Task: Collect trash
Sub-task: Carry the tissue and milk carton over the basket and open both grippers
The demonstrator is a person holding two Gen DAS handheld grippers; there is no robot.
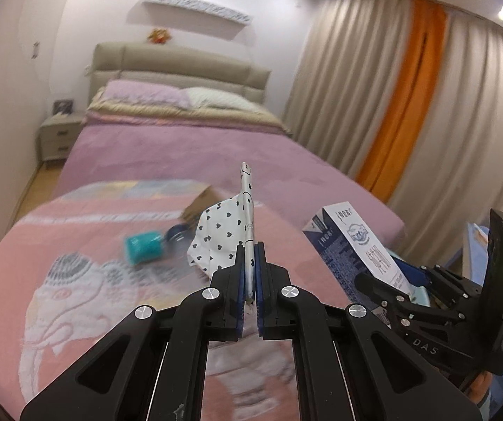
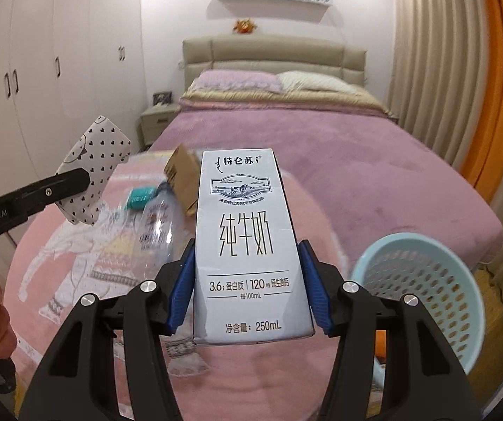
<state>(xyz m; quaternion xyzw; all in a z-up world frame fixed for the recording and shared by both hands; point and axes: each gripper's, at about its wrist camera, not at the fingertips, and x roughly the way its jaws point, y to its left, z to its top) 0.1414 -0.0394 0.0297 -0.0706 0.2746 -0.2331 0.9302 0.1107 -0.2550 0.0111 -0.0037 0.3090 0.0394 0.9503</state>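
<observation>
My left gripper (image 1: 250, 251) is shut on a white wrapper with black hearts (image 1: 221, 235), held above the pink blanket; the wrapper also shows at the left of the right wrist view (image 2: 93, 172). My right gripper (image 2: 247, 263) is shut on a white and blue milk carton (image 2: 246, 245), held upright over the bed's foot; the carton also shows in the left wrist view (image 1: 353, 245). A light blue perforated basket (image 2: 423, 287) stands low at the right of the carton. On the blanket lie a clear plastic bottle (image 2: 156, 228), a teal object (image 2: 140, 198) and a small cardboard box (image 2: 183, 180).
The bed (image 2: 356, 161) has a purple cover and a pink elephant blanket (image 2: 75, 280). White wardrobes (image 2: 40, 70) stand at the left, a nightstand (image 2: 156, 119) by the headboard, and beige and orange curtains (image 2: 462, 87) at the right.
</observation>
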